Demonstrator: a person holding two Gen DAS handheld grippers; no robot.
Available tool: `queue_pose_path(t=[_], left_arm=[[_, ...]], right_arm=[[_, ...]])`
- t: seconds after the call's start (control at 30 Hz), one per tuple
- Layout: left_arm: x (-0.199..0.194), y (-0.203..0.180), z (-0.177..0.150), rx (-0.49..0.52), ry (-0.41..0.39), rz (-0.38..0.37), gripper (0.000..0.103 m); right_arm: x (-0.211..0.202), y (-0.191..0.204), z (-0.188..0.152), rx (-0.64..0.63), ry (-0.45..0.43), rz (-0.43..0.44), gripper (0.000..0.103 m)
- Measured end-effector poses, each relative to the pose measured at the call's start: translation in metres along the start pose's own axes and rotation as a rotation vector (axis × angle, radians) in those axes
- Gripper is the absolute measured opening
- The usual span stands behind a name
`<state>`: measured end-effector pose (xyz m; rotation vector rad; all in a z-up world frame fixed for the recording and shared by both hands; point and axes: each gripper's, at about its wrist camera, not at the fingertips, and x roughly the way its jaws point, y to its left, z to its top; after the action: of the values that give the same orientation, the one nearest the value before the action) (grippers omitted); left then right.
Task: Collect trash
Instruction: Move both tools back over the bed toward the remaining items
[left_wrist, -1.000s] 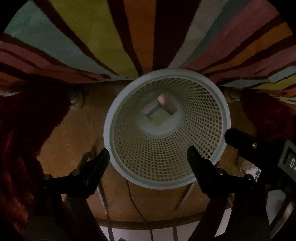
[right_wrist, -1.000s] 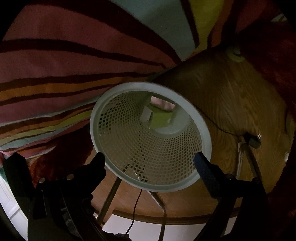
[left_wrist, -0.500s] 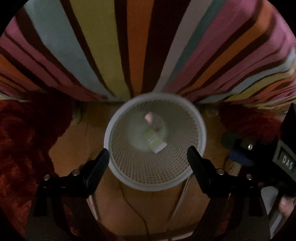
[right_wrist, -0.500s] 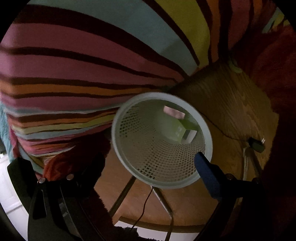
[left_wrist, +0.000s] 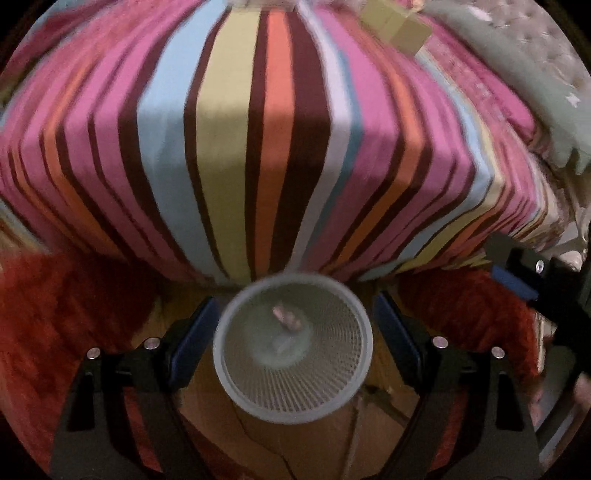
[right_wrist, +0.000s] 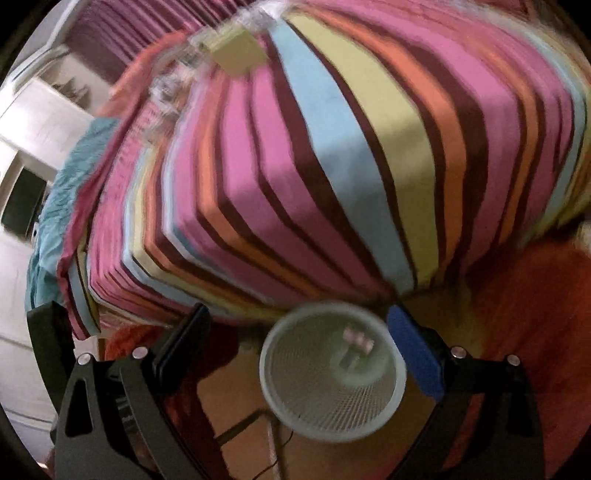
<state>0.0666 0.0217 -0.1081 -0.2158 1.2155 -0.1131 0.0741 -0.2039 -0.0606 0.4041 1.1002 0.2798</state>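
A white mesh waste basket (left_wrist: 240, 387) stands on the wooden floor below both grippers; it also shows in the right wrist view (right_wrist: 280, 406). Blurred pink and pale trash (left_wrist: 286, 321) lies in its bottom, also seen from the right (right_wrist: 356, 341). My left gripper (left_wrist: 291, 328) is open and empty above the basket. My right gripper (right_wrist: 297, 343) is open and empty, to the right of the left one. A yellow-green box (left_wrist: 400, 27) lies on the striped bedspread (left_wrist: 229, 147) far back, also in the right wrist view (right_wrist: 236, 53), next to crinkled clear plastic (right_wrist: 170, 85).
The striped bed (right_wrist: 332, 166) fills the space behind the basket. Red shaggy rugs (left_wrist: 55, 314) lie on both sides of it. A cable (right_wrist: 273, 454) and thin metal legs run on the floor in front. The right gripper's body (left_wrist: 535, 280) shows at the left view's right edge.
Both grippers have risen and tilted up away from the basket, which now looks smaller. The top of the bed with the box has come into view. Both stay open.
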Motion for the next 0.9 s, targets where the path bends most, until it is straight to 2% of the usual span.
queue_pose_path(t=[0.07,0.17,0.37,0.47,0.9], left_arm=[[-0.014,-0.007,0.006,0.068,-0.073,0.031,0.092],[-0.030,-0.012,0.014,0.140,-0.168,0.068,0.092],[-0.054,-0.009,0.034,0.185,-0.292,0.082,0.092],[-0.061,-0.007,0.042,0.201,-0.321,0.107,0.092],[-0.055,0.015,0.104,0.260,-0.338,0.148,0.092]], right_arm=[[-0.010,0.008,0.004,-0.058,-0.061,-0.011,0.093],[-0.023,0.020,0.013,-0.149,-0.150,-0.029,0.093],[-0.026,0.031,0.028,-0.202,-0.206,-0.029,0.093],[-0.025,0.036,0.032,-0.229,-0.221,-0.034,0.093],[-0.012,0.052,0.075,-0.269,-0.236,-0.038,0.093]])
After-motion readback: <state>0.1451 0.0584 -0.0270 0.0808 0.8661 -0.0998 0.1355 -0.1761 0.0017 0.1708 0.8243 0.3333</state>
